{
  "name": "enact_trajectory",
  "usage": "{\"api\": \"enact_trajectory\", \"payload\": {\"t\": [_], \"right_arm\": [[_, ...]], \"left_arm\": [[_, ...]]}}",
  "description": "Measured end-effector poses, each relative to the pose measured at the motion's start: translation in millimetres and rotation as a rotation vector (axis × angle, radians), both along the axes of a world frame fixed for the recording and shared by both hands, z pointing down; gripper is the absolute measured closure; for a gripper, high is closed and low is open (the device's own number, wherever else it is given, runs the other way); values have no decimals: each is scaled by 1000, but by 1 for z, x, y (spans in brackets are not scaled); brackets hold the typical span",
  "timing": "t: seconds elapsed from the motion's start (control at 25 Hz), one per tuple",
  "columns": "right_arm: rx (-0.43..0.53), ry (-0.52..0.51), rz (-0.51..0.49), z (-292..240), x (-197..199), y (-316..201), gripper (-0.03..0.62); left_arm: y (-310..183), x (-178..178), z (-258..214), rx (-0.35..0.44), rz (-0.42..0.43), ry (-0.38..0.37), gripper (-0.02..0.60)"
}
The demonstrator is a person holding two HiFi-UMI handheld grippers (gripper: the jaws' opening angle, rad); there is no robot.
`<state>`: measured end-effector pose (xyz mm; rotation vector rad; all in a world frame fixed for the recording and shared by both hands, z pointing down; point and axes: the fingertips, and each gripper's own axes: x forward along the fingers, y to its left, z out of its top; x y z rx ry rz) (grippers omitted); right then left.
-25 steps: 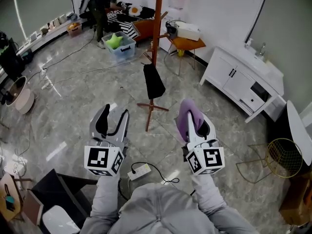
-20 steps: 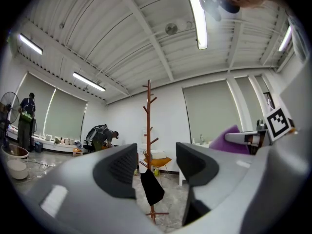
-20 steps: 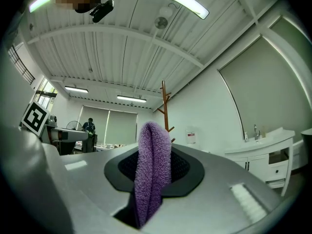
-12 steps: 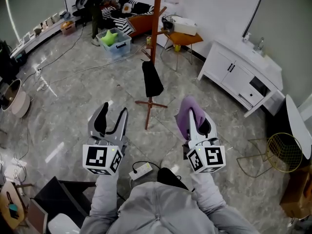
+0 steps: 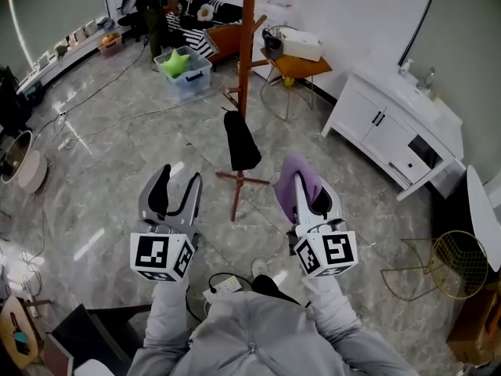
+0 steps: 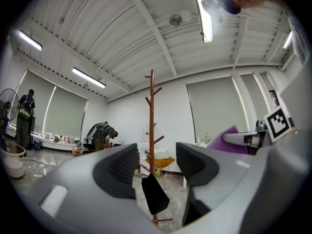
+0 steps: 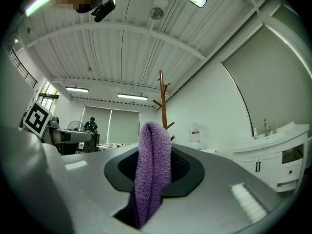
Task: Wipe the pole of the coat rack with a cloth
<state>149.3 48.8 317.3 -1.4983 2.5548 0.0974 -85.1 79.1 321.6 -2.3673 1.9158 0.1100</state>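
Floor (image 5: 102, 171): grey marbled tiles, glossy, with cables trailing across them.
Cabinet (image 5: 387, 131): white, low, against the wall on the right, with a basin top.
Coat rack (image 5: 246, 61): a brown wooden pole with angled pegs, upright on spreading feet. It stands ahead of the person, and in the head view it lines up with the gap between the two grippers. It is well apart from both; nothing touches the pole.
Left gripper (image 5: 178, 180): held low on the left, pointing toward the rack. Its jaws stand apart with nothing between them. In the left gripper view, the rack shows through the gap.
Right gripper (image 5: 301, 188): held level with the other, on the right. Its jaws are closed on the cloth.
Black garment (image 5: 239, 141): hangs from the lower part of the pole, just above the feet.
Cloth (image 5: 296, 177): purple towelling, folded, pinched between the right jaws. The fold stands up past the jaw tips in the right gripper view (image 7: 153, 155). It is clear of the pole.
Power strip (image 5: 223, 286): white, on the floor just in front of the person's body.
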Motion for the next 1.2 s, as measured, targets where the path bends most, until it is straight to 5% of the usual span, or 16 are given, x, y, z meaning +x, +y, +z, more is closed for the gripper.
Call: {"api": "enact_trajectory", "payload": {"t": [0.56, 1.2], "right_arm": [[-27, -16, -98, 3, 23, -146, 525], [9, -21, -83, -21, -20, -230, 525]], "left_arm": [[-126, 31, -1, -27, -74, -25, 313], [-222, -8, 0, -46, -43, -38, 313]]}}
